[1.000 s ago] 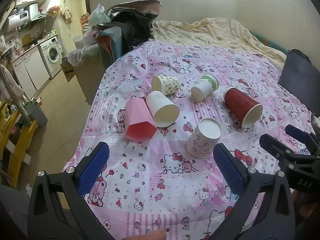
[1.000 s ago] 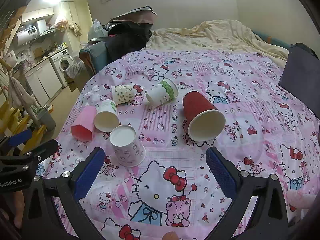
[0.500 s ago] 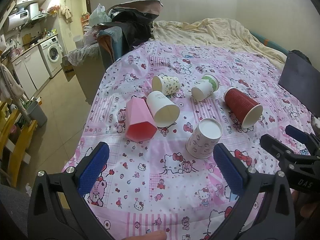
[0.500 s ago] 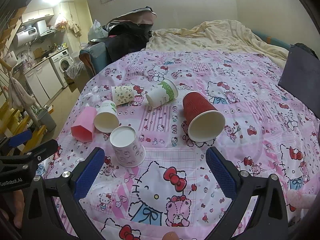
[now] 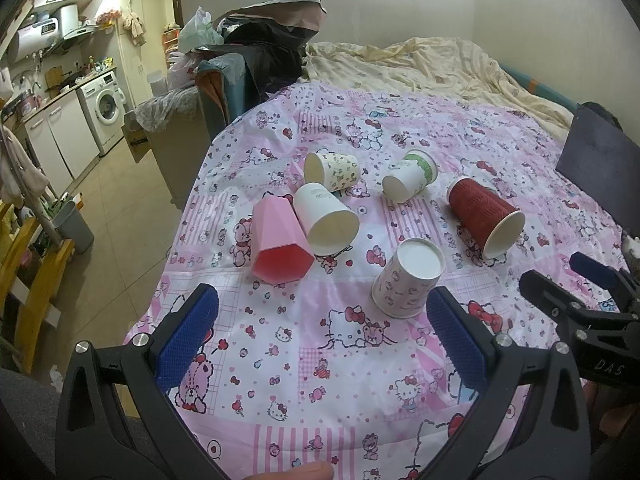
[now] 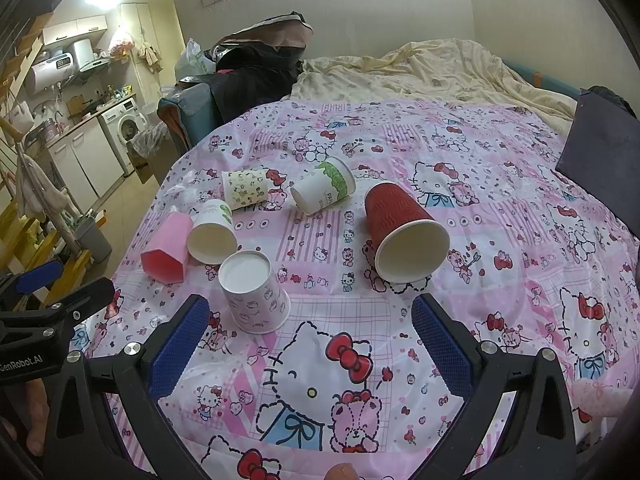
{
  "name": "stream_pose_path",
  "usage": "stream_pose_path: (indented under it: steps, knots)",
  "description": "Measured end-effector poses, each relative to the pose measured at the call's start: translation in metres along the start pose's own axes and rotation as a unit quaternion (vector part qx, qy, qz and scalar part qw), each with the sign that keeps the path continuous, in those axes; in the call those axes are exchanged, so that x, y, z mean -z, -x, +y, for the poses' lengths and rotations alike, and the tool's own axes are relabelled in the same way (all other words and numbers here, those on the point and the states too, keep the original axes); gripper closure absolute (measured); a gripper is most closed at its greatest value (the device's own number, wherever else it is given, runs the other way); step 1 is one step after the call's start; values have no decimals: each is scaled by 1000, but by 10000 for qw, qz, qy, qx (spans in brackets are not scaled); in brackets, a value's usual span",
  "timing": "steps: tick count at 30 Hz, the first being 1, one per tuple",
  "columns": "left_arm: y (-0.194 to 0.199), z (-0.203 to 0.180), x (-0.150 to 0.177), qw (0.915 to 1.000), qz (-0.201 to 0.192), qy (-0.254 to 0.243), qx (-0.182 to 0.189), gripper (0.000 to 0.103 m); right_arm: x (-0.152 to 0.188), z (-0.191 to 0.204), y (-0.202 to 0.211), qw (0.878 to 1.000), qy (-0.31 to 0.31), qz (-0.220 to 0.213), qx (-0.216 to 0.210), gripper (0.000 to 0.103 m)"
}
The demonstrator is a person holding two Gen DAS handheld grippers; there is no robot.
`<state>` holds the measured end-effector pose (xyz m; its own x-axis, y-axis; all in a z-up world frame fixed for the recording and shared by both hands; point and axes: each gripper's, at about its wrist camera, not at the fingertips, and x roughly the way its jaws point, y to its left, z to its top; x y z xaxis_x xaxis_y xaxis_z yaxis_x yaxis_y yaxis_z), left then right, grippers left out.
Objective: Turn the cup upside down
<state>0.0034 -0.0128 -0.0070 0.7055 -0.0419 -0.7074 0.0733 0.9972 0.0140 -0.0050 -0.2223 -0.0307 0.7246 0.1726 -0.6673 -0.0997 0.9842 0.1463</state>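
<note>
Left gripper [image 5: 320, 332] and right gripper [image 6: 312, 332], side by side, jaws wide apart.

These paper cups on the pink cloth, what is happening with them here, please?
A person holds a claw in each hand over the tablecloth. The left claw and the right claw are both open and hold nothing. One Hello Kitty cup already stands upside down. The red cup, pink cup and three white cups lie on their sides, none of them flipped yet.
</note>
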Motion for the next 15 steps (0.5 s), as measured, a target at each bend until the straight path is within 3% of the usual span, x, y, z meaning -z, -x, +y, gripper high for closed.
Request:
stream_pose_path:
  steps: [15]
  knots:
    - [2,-1,-1,10000,-62,1,-58,0,0,0,0,10000,-2,2,4,0]
